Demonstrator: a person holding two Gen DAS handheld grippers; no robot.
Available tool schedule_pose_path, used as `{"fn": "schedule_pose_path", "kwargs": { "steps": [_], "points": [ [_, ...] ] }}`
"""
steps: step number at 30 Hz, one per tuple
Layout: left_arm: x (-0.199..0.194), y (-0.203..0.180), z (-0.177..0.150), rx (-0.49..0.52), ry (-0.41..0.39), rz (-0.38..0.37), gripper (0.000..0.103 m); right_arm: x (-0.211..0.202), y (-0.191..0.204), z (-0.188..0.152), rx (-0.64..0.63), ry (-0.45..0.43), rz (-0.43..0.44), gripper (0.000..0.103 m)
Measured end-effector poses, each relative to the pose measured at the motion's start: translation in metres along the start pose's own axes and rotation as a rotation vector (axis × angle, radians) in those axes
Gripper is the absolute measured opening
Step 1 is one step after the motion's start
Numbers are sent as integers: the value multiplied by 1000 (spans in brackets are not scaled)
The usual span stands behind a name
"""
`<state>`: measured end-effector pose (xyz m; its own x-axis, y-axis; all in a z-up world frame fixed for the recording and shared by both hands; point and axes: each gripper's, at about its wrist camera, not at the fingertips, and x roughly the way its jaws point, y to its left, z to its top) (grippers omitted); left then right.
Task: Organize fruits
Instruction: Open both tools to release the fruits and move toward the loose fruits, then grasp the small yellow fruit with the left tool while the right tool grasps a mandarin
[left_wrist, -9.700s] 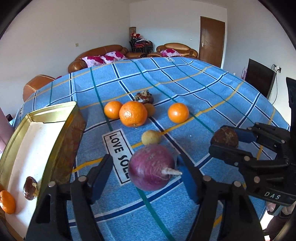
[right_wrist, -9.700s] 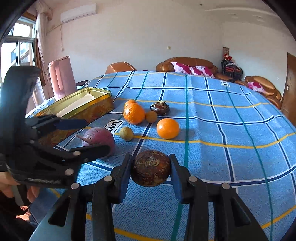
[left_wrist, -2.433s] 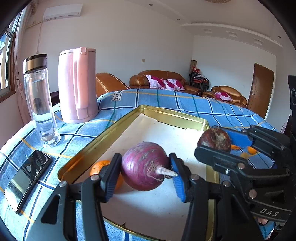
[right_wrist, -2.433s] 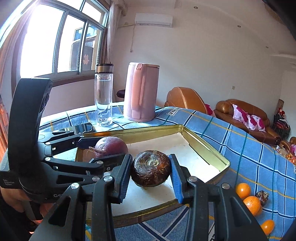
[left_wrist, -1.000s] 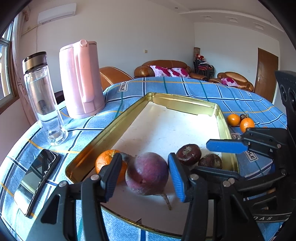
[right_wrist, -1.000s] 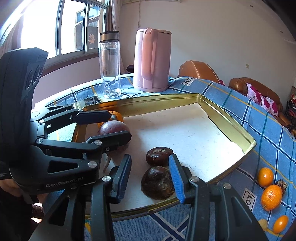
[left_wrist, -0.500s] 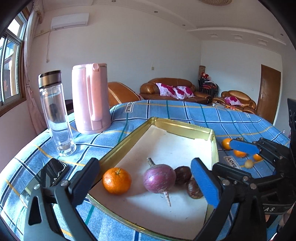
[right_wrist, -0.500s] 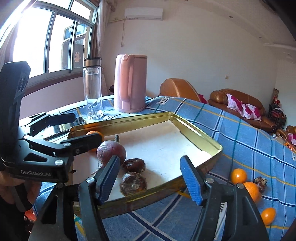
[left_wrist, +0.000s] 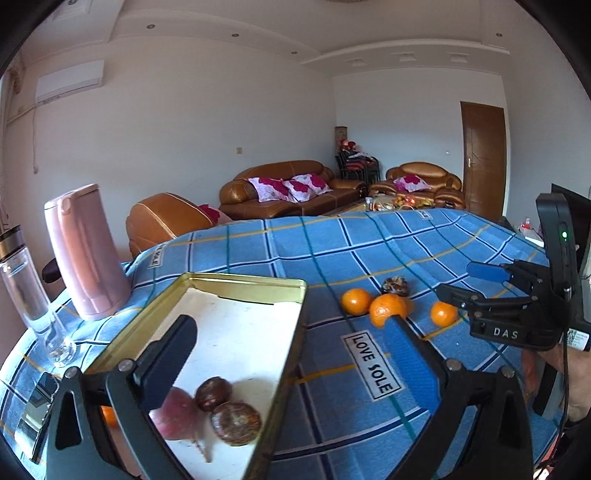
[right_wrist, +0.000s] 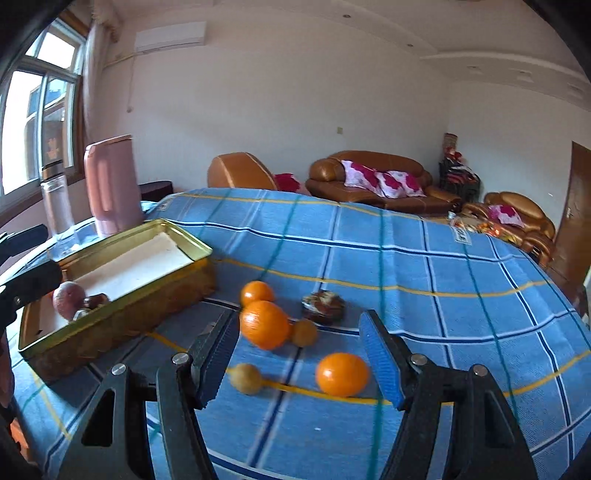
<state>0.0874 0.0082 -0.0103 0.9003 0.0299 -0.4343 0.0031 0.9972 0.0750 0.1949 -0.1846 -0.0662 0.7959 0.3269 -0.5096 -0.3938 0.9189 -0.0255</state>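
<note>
A gold tin (left_wrist: 243, 282) with a white floor holds a purple fruit (left_wrist: 175, 413), two brown fruits (left_wrist: 213, 393) and an orange (left_wrist: 109, 415) half hidden by my finger. My left gripper (left_wrist: 291, 354) stands wide open and empty over the tin's right wall. My right gripper (right_wrist: 297, 354) is open and empty too, above loose fruit on the blue checked cloth. That fruit includes a big orange (right_wrist: 264, 324), two smaller oranges (right_wrist: 342, 373), small yellowish fruits (right_wrist: 246, 378) and a dark brown fruit (right_wrist: 324, 302). The right gripper (left_wrist: 461, 280) also shows at the right of the left wrist view.
A pink kettle (left_wrist: 86, 254), a glass bottle (left_wrist: 26, 291) and a phone (left_wrist: 35, 406) stand left of the tin. A "LOVE SOLE" label (left_wrist: 371, 363) lies on the cloth. Brown sofas (left_wrist: 280, 192) and a door (left_wrist: 484, 162) are beyond the table.
Both grippers opened and left the purple fruit and a brown fruit lying in the tin. Both then swung right, away from the tin and toward the loose oranges.
</note>
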Motion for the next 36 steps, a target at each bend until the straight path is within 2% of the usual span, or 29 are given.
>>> {"fn": "schedule_pose_path", "kwargs": {
  "steps": [4,8,14,16,17,19,23,30,36],
  "points": [
    [27,-30,0,32,60,-34,103,16,-24,-1,74,62,13,69],
    [53,-51,-3,65,112,-39,103,33,-27,-3,68,155,32,69],
    [76,-57,-5,40,173,-63,103,46,-21,-9,39,236,54,68],
    [79,-58,-7,45,186,-67,102,52,-22,-11,47,272,66,57],
    [81,-59,-7,50,196,-70,101,54,-22,-12,48,286,70,47],
    [82,-62,-7,56,203,-88,99,60,-21,-13,44,315,75,45],
    [86,-71,-8,84,232,-131,87,54,-20,-13,37,290,61,43],
    [103,-81,-10,74,318,-220,67,44,-34,-10,106,230,20,43],
    [107,-95,-14,118,357,-268,59,43,-35,-7,108,221,14,43]
  ]
}}
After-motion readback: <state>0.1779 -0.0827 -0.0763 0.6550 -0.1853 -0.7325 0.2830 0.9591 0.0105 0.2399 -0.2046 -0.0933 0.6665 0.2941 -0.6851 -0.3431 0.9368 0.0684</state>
